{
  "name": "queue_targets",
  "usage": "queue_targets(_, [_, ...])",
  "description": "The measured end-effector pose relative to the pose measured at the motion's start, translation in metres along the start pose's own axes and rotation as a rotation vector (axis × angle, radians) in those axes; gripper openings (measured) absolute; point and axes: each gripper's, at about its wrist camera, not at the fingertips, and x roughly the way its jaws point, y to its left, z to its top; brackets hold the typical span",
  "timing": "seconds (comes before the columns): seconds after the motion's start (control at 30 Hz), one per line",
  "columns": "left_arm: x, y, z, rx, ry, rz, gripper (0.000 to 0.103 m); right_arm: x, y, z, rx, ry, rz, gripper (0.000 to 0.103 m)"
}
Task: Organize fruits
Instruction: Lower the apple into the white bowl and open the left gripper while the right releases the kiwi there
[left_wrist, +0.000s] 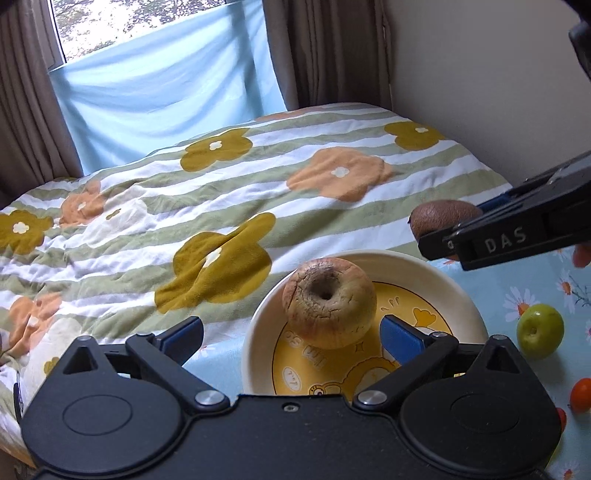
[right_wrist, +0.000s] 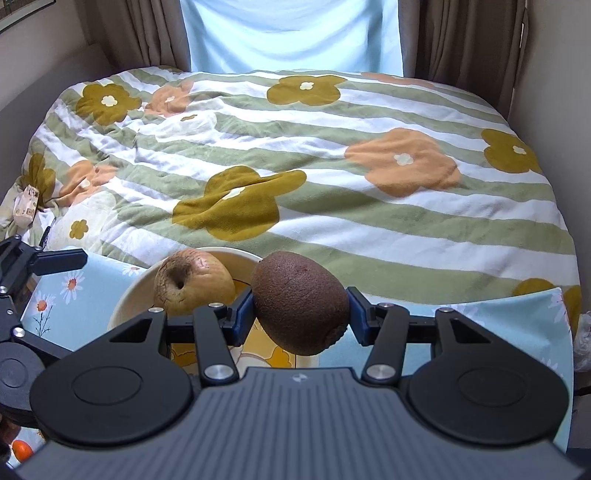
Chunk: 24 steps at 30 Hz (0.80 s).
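The left tongs (left_wrist: 291, 334) hang spread wide with nothing between the pads, while the right tongs (right_wrist: 301, 314) clamp a kiwi (right_wrist: 301, 302) aloft.

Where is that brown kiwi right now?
The kiwi is clamped in the right gripper, held in the air just right of the wrinkled apple that sits in the yellow bowl.

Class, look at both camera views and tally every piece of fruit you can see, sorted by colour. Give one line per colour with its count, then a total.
Brown: 1, the kiwi held in the right hand-held gripper
Tan, wrinkled: 1, the apple in the bowl
Green: 1, the green fruit on the cloth
Orange-red: 3, the small tomatoes near the right edge, partly cut off
Total: 6
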Motion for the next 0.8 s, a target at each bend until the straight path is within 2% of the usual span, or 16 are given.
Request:
queue_targets(0.13, [-0.017, 0.006, -0.002, -0.044, -0.017, 0.008, 0.103, 0.008, 0.009, -0.005, -0.037, 0.019, 0.001, 0.067])
queue_targets(0.43, [-0.032, 0.017, -0.015, -0.099, -0.024, 0.03, 0.103, 0.033, 0.036, -0.025, -0.157, 0.065, -0.058, 0.067])
queue_targets(0.57, [-0.031, 0.02, -0.021, -0.097, -0.02, 0.035, 0.103, 0.038, 0.045, -0.031, -0.219, 0.039, -0.088, 0.067])
queue_targets(0.7, [-0.031, 0.022, -0.024, -0.105, -0.019, 0.024, 0.103, 0.038, 0.05, -0.034, -0.249, 0.003, -0.081, 0.067])
queue_targets(0.8, [-0.032, 0.023, -0.025, -0.111, -0.018, 0.022, 0.103, 0.036, 0.053, -0.035, -0.289, -0.017, -0.101, 0.078])
